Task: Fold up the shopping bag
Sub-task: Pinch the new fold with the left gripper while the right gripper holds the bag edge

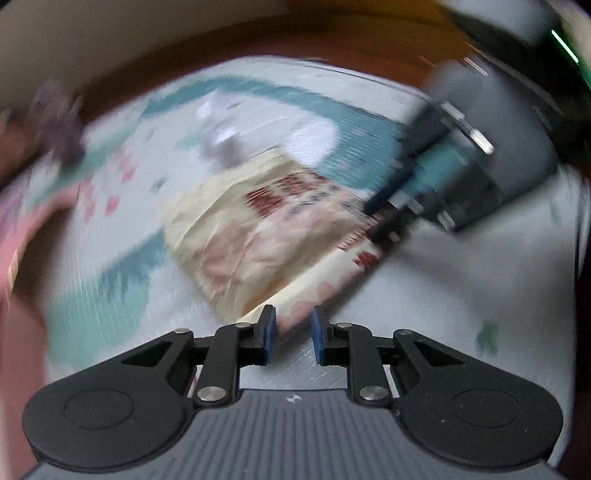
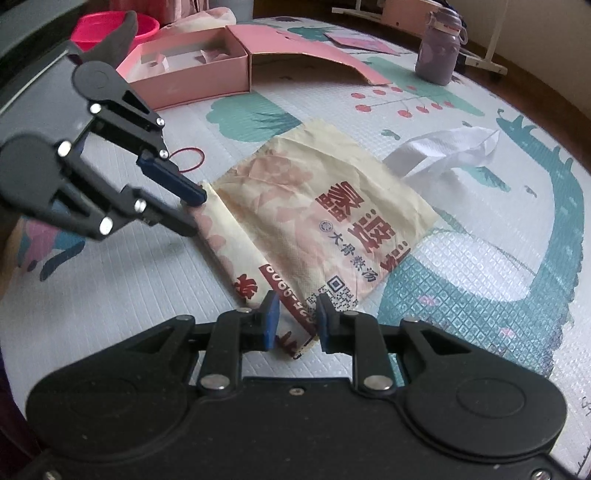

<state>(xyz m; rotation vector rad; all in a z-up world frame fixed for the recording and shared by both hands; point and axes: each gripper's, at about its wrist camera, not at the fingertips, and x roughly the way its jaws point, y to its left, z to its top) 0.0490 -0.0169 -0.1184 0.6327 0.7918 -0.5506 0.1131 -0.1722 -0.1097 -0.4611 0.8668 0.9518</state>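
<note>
Patterned white play mat (image 2: 461, 295) with teal and pink shapes covers the floor. At far left in the right wrist view, the left gripper (image 2: 190, 210) reaches in from the left, its 2 fingers nearly closed on the left edge of the shopping bag (image 2: 314, 206), pinching a raised fold. Behind it lie a red rubber band (image 2: 192, 158), an open pink box (image 2: 195, 70) and a pink basin (image 2: 114, 27). In the middle, the cream bag with red lettering lies flat on the mat, partly folded, white handles (image 2: 443, 147) trailing to its right. At bottom centre, the right gripper (image 2: 295, 325) has its jaws narrowly apart with the bag's near corner between them; a firm grip cannot be told. At upper right stands a purple bottle (image 2: 437, 51). The left wrist view is blurred.
</note>
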